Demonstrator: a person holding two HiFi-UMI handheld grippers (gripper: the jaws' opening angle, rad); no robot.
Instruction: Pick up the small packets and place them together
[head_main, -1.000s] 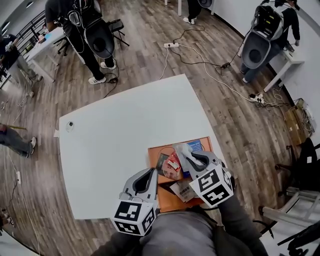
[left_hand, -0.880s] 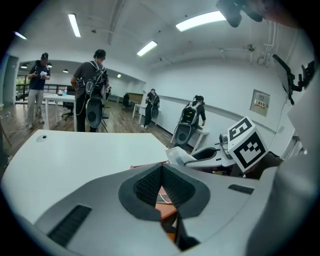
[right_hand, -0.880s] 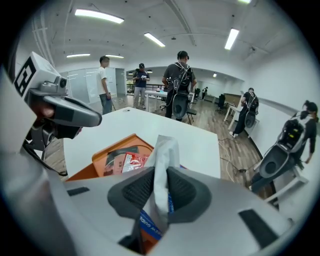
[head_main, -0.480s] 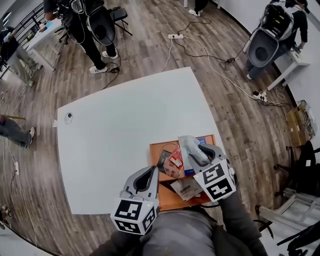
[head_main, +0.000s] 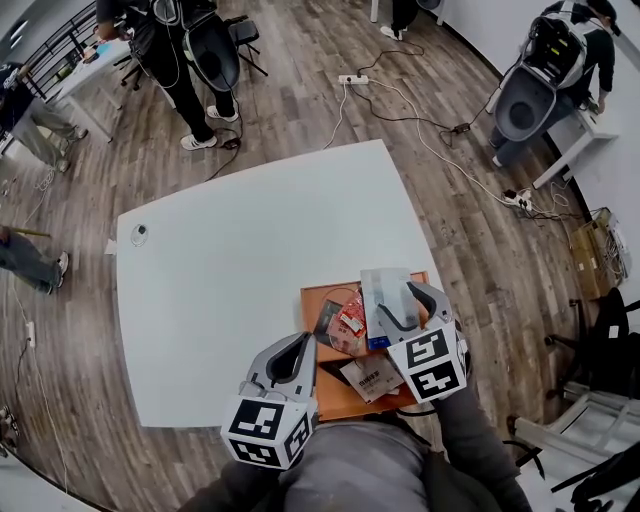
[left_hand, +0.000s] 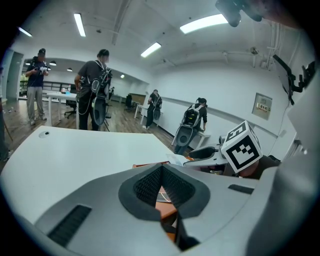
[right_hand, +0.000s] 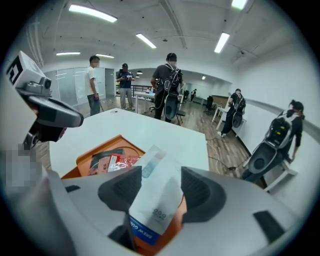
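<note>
Right gripper (right_hand: 160, 190): jaws just been opening, now apart; white packet (right_hand: 150, 210) stands loose between them, over orange tray (head_main: 340, 402) on worktop (head_main: 230, 280). Left gripper (left_hand: 161, 167): jaws closed, empty, by tray's left edge.

White packet (right_hand: 152, 197) tilted (blue-edged), red packet (head_main: 349, 325) flat

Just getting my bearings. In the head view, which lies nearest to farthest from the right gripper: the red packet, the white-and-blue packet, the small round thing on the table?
From the right gripper, whose jaws have just been opening:
1. White-and-blue packet, between its jaws.
2. Red packet, in the orange tray, to its left.
3. Small round thing, near the table's far left corner.
</note>
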